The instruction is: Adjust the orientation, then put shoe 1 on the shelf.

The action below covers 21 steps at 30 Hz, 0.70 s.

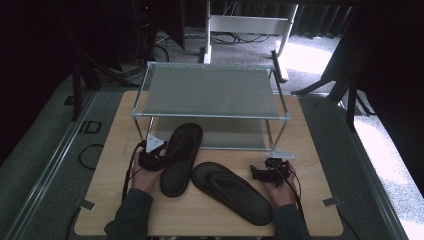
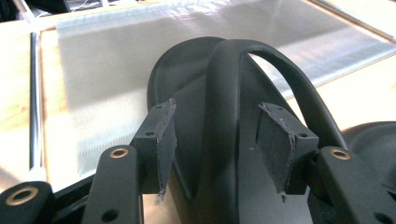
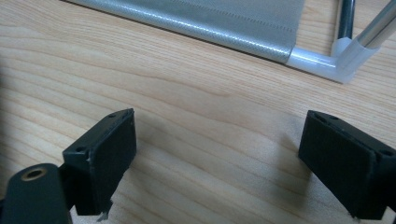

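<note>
Flip-flop (image 2: pixel 219 140) strap sat between the left hand-held gripper's (image 2: pixel 217 140) released jaws, pads clear. Right hand-held gripper (image 3: pixel 217 154) gaped over bare table (image 3: pixel 196 107). Next move, in my judgement: clench on the strap, then lift toward the rack (image 1: pixel 210 90).

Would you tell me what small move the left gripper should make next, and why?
Probably draw the left gripper straight back from the flip-flop: its jaws stand open on either side of the strap, pads clear, and the toe already lies on the rack's lower shelf.
</note>
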Available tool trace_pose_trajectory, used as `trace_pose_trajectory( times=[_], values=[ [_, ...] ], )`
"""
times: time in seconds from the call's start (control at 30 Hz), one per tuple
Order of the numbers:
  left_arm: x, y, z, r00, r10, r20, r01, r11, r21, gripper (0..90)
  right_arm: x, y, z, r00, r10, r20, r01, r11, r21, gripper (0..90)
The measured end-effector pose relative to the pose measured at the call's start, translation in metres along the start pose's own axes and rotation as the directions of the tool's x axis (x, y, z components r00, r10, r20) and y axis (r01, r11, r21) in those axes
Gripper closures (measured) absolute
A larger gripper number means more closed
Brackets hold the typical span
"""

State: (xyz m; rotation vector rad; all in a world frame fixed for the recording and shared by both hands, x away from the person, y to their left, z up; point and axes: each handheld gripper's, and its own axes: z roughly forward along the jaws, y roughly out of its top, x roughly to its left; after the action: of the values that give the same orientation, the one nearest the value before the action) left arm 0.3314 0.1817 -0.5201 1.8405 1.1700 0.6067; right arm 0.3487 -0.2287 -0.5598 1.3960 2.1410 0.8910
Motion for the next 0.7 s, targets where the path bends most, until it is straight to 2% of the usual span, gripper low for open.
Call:
trace_pose_trajectory(
  times=[0.17,0.23,0.37,0.47,0.7],
  values=[
    [0.0,-0.007,-0.013,0.9999,-0.002,-0.014,0.002,1.0,0.001,45.9,0.0,0.0,0.0,1.0,0.0,-0.001,0.0,1.0,0.0,11.0],
    [-0.001,-0.009,-0.02,0.9994,0.005,-0.033,-0.005,1.0,-0.002,42.7,0.0,0.0,0.0,1.0,0.0,-0.001,0.0,1.0,0.0,11.1],
    [-0.004,-0.012,-0.031,0.9994,0.002,-0.034,-0.002,1.0,-0.007,39.1,0.0,0.0,0.0,1.0,0.0,-0.001,0.0,1.0,0.0,11.1],
    [-0.007,-0.015,-0.037,0.9999,-0.006,-0.014,0.006,0.9999,-0.014,37.6,0.0,0.0,0.0,1.0,0.0,-0.001,0.0,1.0,0.0,11.1],
    [-0.014,-0.025,-0.047,0.9995,0.0,0.033,0.0,0.9999,0.014,34.1,0.0,0.0,0.0,1.0,0.0,-0.001,0.0,1.0,0.0,11.1]
  ],
)
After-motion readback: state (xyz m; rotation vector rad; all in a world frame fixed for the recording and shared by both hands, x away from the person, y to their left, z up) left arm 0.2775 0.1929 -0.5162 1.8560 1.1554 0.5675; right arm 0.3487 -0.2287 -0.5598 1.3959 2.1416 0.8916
